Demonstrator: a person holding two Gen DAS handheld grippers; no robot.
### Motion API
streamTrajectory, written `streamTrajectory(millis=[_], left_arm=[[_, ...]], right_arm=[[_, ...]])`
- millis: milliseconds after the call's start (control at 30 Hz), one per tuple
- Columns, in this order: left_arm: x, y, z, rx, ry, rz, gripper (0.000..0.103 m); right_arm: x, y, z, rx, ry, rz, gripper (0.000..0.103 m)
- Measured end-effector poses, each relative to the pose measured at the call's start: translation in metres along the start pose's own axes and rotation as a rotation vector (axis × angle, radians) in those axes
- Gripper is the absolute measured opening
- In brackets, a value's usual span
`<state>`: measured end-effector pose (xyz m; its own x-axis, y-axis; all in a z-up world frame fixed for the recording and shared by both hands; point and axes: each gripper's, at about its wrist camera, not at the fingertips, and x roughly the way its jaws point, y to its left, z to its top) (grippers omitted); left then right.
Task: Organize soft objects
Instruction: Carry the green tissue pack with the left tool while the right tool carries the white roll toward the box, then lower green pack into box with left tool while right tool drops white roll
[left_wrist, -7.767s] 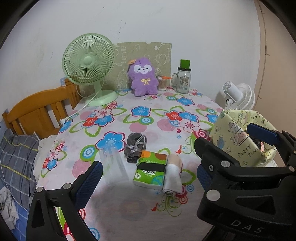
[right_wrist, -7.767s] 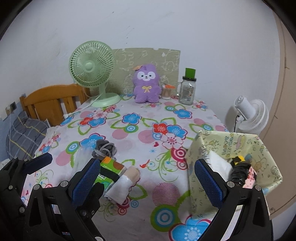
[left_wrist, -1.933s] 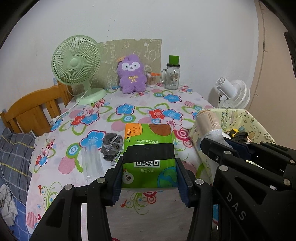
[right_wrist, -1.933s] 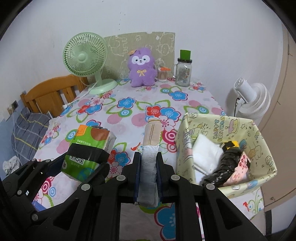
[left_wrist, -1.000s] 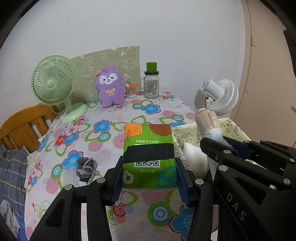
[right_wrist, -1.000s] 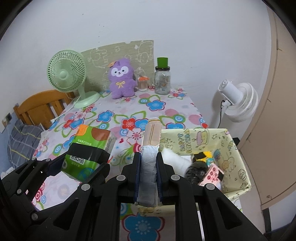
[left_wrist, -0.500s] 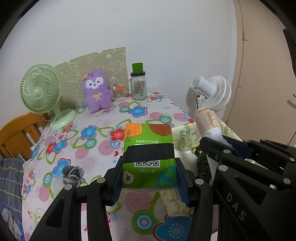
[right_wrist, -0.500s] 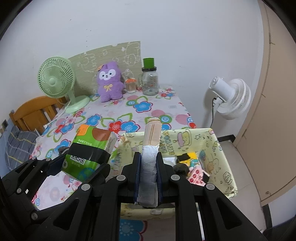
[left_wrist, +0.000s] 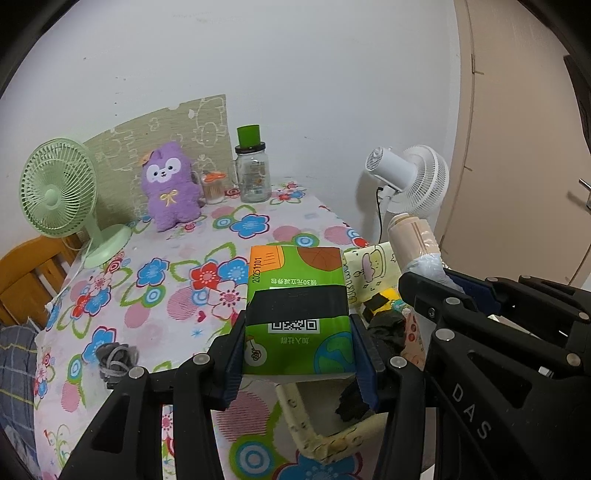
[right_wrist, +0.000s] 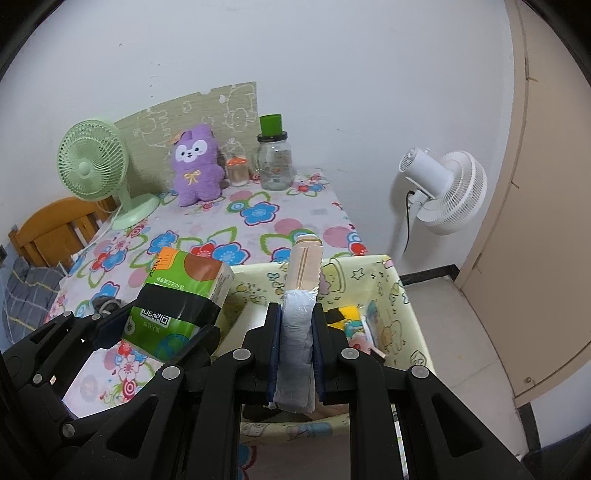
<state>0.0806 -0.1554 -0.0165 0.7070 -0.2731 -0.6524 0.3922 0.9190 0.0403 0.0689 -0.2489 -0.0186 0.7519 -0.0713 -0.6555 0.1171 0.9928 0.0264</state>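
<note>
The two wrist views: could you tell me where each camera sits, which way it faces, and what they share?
Left wrist: sits on the left gripper, looking down along its fingers at the green tissue pack it clamps; the right gripper shows at right.
Right wrist: sits on the right gripper, looking over the yellow basket; it pinches a rolled cloth.
Shared: pack, cloth, basket, purple plush, floral table.

- The green tissue pack (left_wrist: 298, 314) bears the number "20251101" on its orange corner, a line of Chinese characters seen upside down, and a QR code under a black band.
- The right gripper (left_wrist: 436, 273), seen from the left wrist, carries white letters "DAS" on its black arm.
- The printing on the yellow basket (right_wrist: 391, 295) cannot be read.
</note>
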Motion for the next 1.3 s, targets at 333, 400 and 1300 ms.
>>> streamTrajectory(millis=[333,400,1300], left_arm=[[0.02,-0.018,0.005,0.021,0.021,-0.02,0.052],[0.024,-0.022,0.006,0.027,0.026,-0.023,0.052],[0.044,-0.038,0.004,0.083,0.043,0.032,0.093]], right_arm=[[0.013,-0.024,-0.001,0.026,0.022,-0.015,0.018],[0.016,-0.029,-0.001,0.031,0.028,-0.02,0.018],[0.049,-0.043,-0.004,0.065,0.087,0.01,0.018]])
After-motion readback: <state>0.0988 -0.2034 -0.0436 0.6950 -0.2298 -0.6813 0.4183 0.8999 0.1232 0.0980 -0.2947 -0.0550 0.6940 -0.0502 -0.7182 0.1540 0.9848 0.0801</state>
